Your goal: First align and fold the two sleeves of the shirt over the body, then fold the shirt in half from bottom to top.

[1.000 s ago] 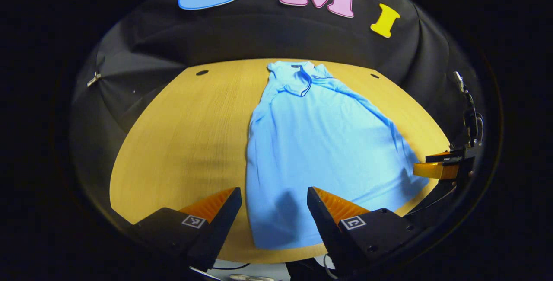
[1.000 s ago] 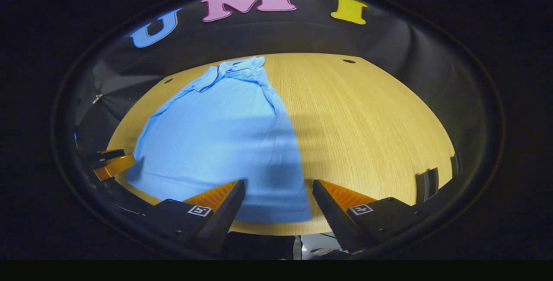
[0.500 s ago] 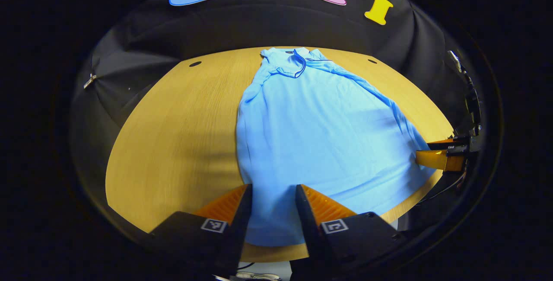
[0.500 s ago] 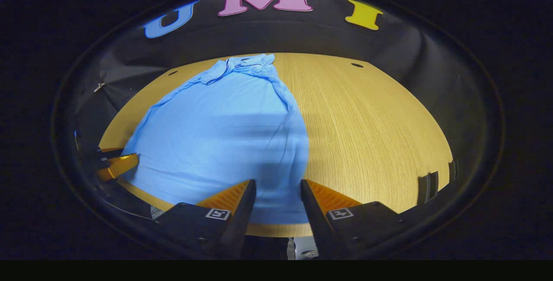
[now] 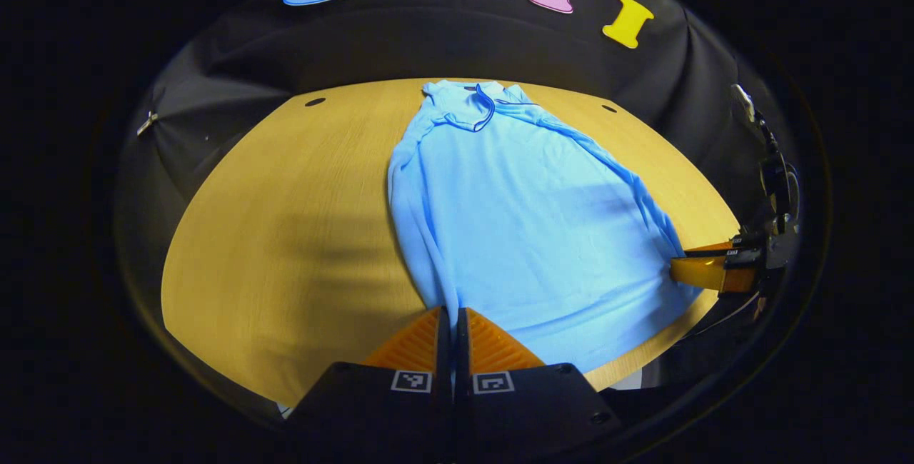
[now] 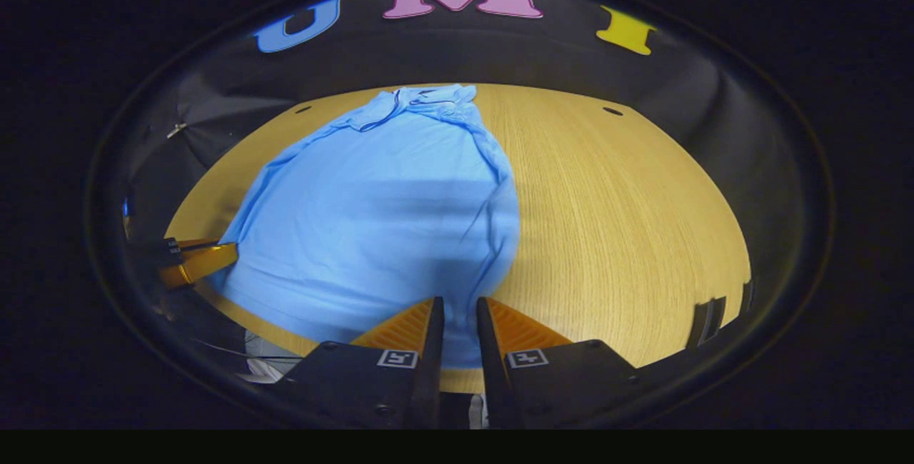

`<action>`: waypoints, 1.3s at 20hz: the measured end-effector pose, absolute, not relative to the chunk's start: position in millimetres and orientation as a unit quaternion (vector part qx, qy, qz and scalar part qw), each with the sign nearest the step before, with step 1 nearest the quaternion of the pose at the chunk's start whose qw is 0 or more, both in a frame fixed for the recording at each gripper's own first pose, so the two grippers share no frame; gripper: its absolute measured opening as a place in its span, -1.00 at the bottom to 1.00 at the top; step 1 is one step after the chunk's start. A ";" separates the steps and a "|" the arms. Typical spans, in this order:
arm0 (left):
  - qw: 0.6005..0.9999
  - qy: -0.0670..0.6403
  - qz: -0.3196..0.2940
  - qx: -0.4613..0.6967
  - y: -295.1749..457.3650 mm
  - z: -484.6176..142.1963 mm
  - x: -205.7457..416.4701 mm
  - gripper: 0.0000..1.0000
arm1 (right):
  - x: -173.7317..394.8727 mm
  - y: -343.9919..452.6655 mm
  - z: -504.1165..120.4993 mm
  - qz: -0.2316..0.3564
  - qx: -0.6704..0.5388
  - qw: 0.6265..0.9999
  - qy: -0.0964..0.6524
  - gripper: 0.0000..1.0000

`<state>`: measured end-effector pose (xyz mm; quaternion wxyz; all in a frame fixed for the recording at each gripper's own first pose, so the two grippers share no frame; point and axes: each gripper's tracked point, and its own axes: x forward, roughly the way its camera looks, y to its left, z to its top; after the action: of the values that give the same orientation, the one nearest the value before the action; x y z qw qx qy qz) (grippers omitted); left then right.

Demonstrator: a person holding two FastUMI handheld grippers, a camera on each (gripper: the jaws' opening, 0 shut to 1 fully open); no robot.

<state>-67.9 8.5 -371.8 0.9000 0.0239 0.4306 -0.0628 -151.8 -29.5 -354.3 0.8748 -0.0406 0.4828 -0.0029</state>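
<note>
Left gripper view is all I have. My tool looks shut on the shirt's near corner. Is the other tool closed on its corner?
Observer: In the right gripper view, the right tool shows a narrow gap between its fingers, with the shirt hem lying in that gap. I cannot tell whether they press it.
Operator: Which part of the hem?
Observer: The near corner on that side, close to the front edge of the table.
Operator: Is the fabric flat there?
Observer: No, a dark crease runs up the shirt from just above that tool.
</note>
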 end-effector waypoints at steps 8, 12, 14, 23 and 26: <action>0.895 0.438 -0.081 0.006 -2.4 -369.9 -69.3 -0.87 | -145.6 -28.3 -355.2 -0.003 -0.024 0.878 0.478 -0.90; 0.903 0.420 -0.085 -0.015 -3.6 -341.3 -61.9 -0.87 | -130.5 -31.3 -336.5 -0.010 -0.009 0.889 0.457 -0.90; 0.907 0.412 -0.086 -0.025 -2.1 -326.3 -55.6 -0.87 | -120.0 -25.9 -319.8 -0.003 -0.003 0.897 0.443 -0.90; 0.922 0.375 -0.090 -0.038 1.3 -260.6 4.2 -0.88 | -39.7 -11.9 -259.9 0.015 0.031 0.921 0.389 -0.91; 0.925 0.365 -0.087 -0.055 -1.4 -242.7 30.4 -0.87 | -9.2 -12.6 -244.4 0.020 0.038 0.927 0.374 -0.90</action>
<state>30.4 -1.4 -242.7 0.9251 -0.0549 0.3654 -0.0872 -9.2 -12.6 -244.4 0.9266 0.0380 0.3736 0.0199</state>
